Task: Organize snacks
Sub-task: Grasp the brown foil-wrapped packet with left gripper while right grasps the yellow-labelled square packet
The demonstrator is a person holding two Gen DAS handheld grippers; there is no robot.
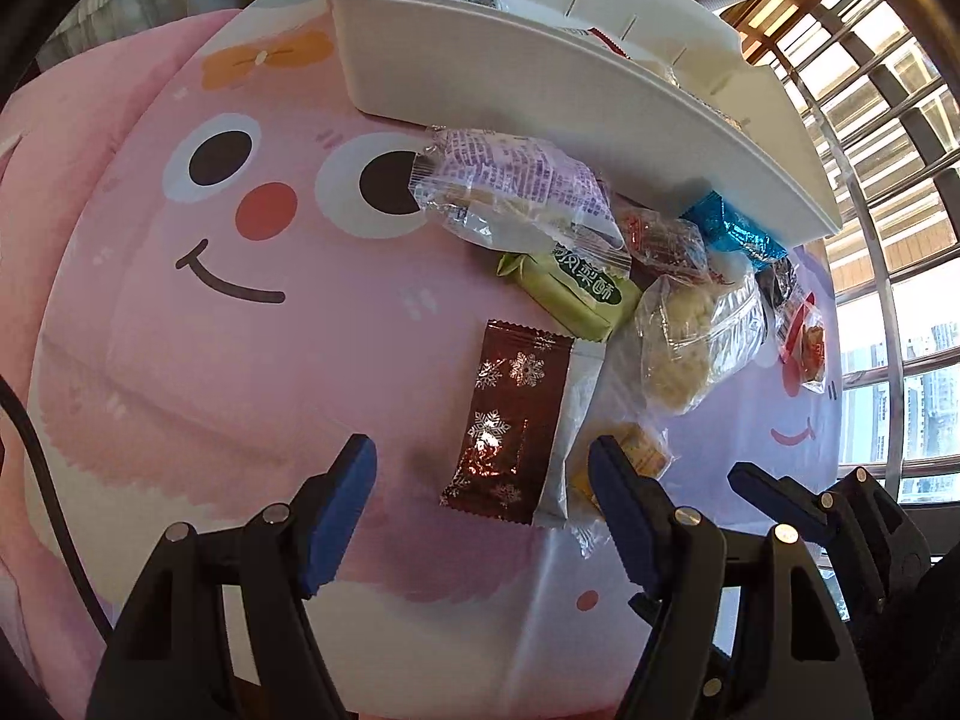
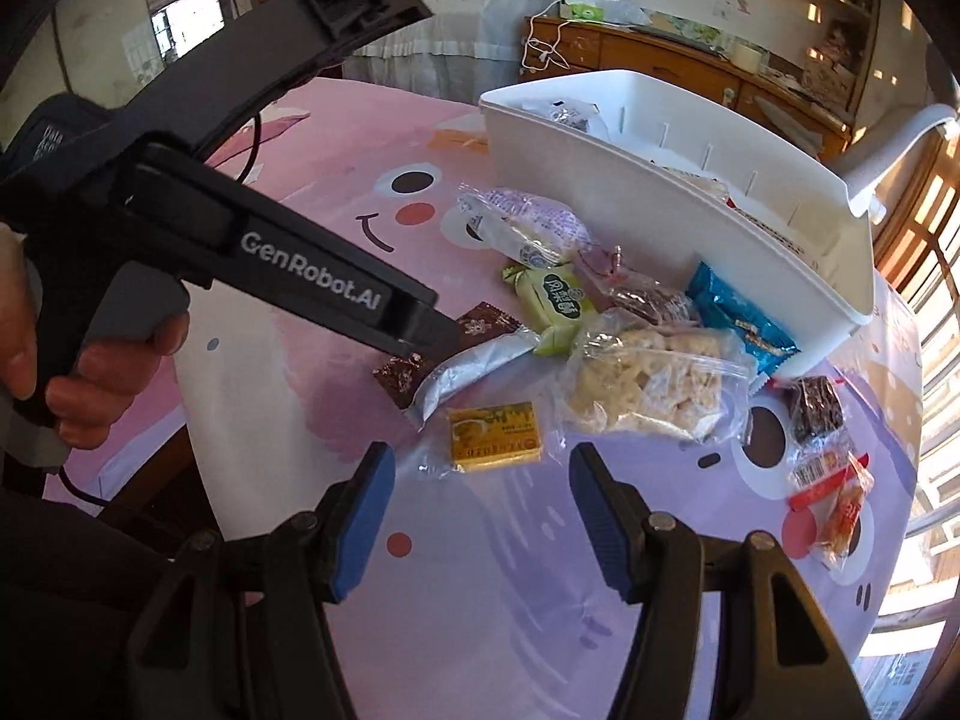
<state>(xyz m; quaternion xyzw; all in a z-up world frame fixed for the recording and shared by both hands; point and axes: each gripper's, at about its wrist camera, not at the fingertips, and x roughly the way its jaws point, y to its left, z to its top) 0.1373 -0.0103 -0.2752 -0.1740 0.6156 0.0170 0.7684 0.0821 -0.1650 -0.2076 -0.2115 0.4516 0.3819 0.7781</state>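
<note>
Several snack packets lie on a pink and lilac cartoon tablecloth (image 1: 180, 330) beside a white divided organizer box (image 1: 480, 72), which holds a few packets. My left gripper (image 1: 483, 468) is open and empty, its jaws on either side of a brown snowflake packet (image 1: 510, 420). My right gripper (image 2: 480, 480) is open and empty, just short of a yellow packet (image 2: 495, 437). Nearby lie a green packet (image 2: 555, 303), a clear bag of pale puffs (image 2: 648, 384), a blue packet (image 2: 741, 324) and a purple-printed clear packet (image 1: 516, 192).
The box (image 2: 660, 192) stands along the far side of the pile. Red and dark packets (image 2: 828, 456) lie at the right near the table edge. The left gripper body (image 2: 288, 276) crosses the right wrist view. A window railing (image 1: 870, 192) is at right.
</note>
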